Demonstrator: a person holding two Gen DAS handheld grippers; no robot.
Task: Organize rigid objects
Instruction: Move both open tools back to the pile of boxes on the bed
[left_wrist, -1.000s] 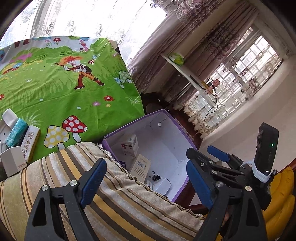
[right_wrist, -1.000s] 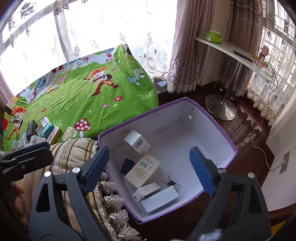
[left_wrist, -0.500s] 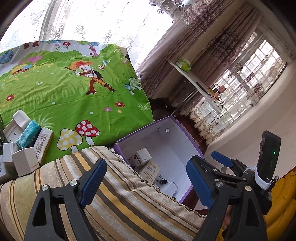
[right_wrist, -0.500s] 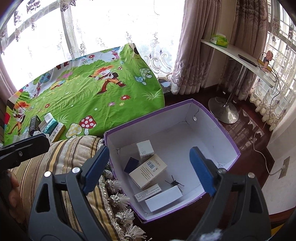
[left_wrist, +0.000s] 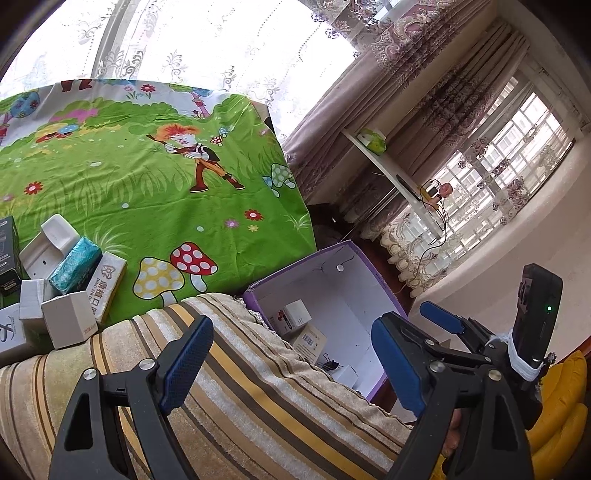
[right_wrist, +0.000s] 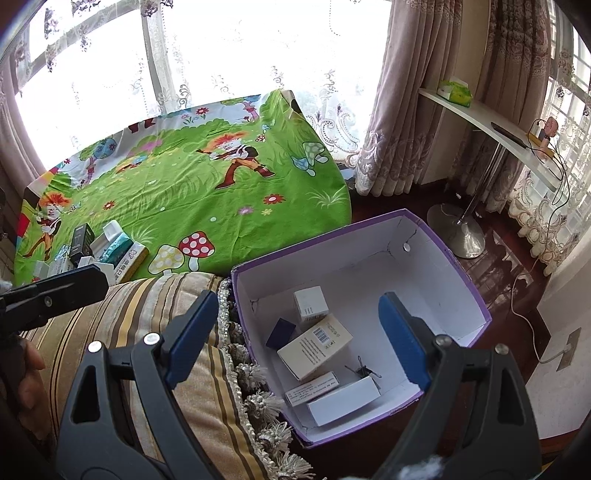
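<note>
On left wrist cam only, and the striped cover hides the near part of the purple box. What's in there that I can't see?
Observer: The right wrist view shows a small dark blue box on the floor of the purple box, just left of the barcode carton.
Operator: Anything else hidden?
Observer: A narrow printed carton lies between the barcode carton and the flat white box at the front wall.
Operator: Right hand-held gripper loaded?
Observer: No. The right hand-held gripper is open with nothing between its fingers, and it is aimed into the purple box.
</note>
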